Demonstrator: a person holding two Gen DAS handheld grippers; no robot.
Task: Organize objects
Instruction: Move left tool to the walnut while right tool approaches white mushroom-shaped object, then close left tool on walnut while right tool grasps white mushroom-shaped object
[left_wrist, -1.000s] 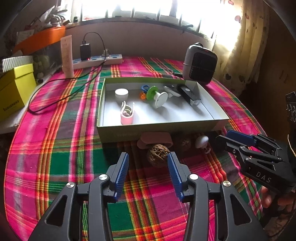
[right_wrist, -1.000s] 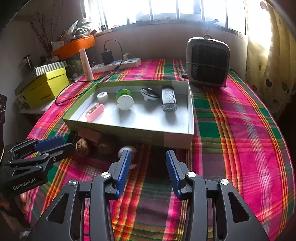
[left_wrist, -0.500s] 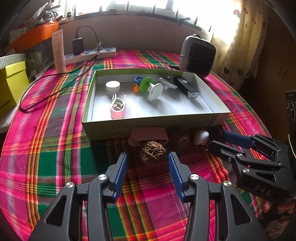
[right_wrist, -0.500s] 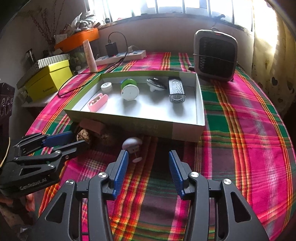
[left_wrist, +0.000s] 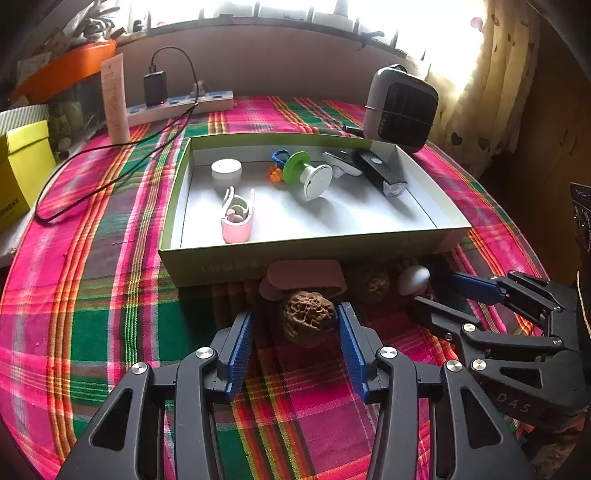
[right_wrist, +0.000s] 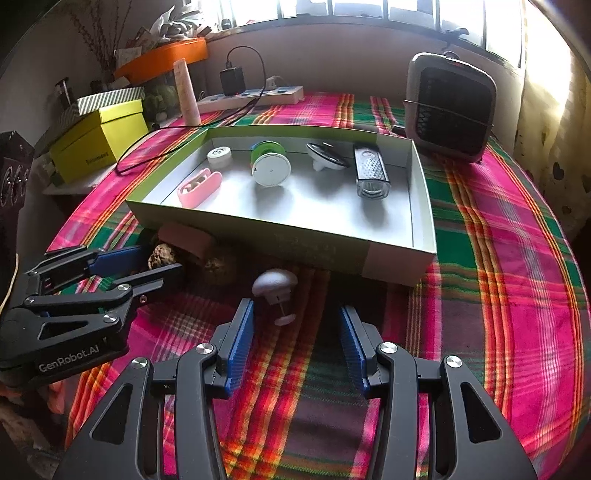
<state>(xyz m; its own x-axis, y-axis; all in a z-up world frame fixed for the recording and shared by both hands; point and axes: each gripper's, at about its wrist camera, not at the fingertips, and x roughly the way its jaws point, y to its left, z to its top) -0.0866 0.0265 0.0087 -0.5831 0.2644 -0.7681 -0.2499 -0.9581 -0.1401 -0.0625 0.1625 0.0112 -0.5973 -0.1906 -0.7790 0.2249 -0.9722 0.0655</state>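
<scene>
A green-walled box (left_wrist: 306, 254) (right_wrist: 280, 240) lies on the plaid table with several small items inside. In front of it lie a wrinkled walnut (left_wrist: 309, 320) (right_wrist: 162, 254), a second walnut (left_wrist: 373, 282) (right_wrist: 218, 266), a pink flat piece (left_wrist: 303, 275) (right_wrist: 184, 236) and a white mushroom-shaped knob (left_wrist: 413, 280) (right_wrist: 275, 286). My left gripper (left_wrist: 295, 325) (right_wrist: 155, 264) is open with the first walnut between its fingers. My right gripper (right_wrist: 295, 317) (left_wrist: 432, 291) is open, the white knob just ahead of its left finger.
A grey heater (left_wrist: 400, 107) (right_wrist: 448, 107) stands behind the box at the right. A power strip (left_wrist: 177, 109) with a black cable, a cream tube (left_wrist: 116, 99) and a yellow box (left_wrist: 22, 166) (right_wrist: 99, 144) are at the back left. A curtain (left_wrist: 491, 74) hangs at the right.
Both grippers have moved forward toward the box. The first walnut now sits between the left fingers, and the white knob is nearer the right fingers.
</scene>
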